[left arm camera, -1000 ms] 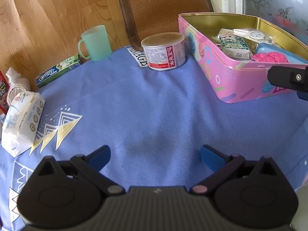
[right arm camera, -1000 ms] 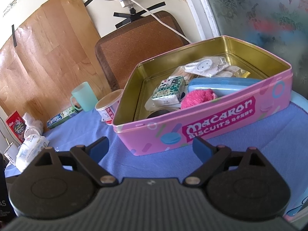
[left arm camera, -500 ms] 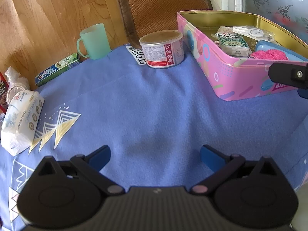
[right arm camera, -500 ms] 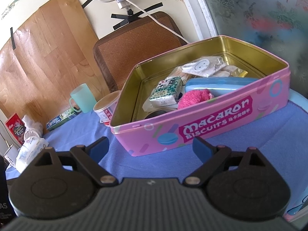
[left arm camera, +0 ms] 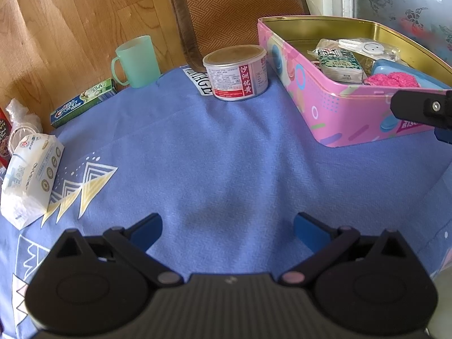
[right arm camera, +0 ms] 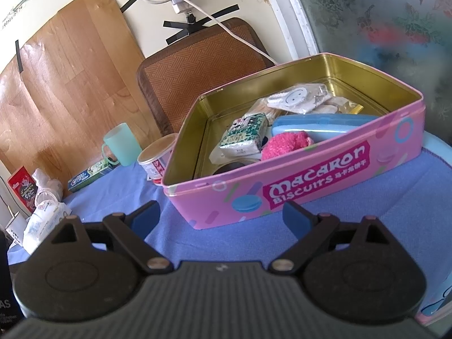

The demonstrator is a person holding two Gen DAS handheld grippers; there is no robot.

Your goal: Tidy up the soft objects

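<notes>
**Both tongs spread wide, nothing gripped, tin sits ahead-right**

I see a wide bare stretch of blue tablecloth [left arm camera: 226,147] in front of the left gripper [left arm camera: 227,228]. That patch is bounded by the tissue pack [left arm camera: 31,166] at the left edge, the toothpaste box [left arm camera: 83,103] and green mug [left arm camera: 135,60] along the far edge, and the can [left arm camera: 236,72] just beside the tin's near-left corner.

The pink biscuit tin [right arm camera: 310,180] is lidless and its rim is unobstructed from above. The cloth between its front wall and the right gripper [right arm camera: 220,216] is bare. A woven chair back [right arm camera: 203,67] stands behind the table edge.

The soft pink fluffy thing [right arm camera: 286,144] lies inside the tin near the front wall, touching the blue case [right arm camera: 319,123] and next to the green-patterned packet [right arm camera: 245,135]. More clear packets lie toward the back.

Left gripper: fingers fully spread over bare cloth, holding nothing, touching nothing.

Right gripper: fingers also spread wide, empty, near the tin's front wall; I can't tell whether they touch it. Its left finger shows at the left camera's right edge, in front of the tin.
</notes>
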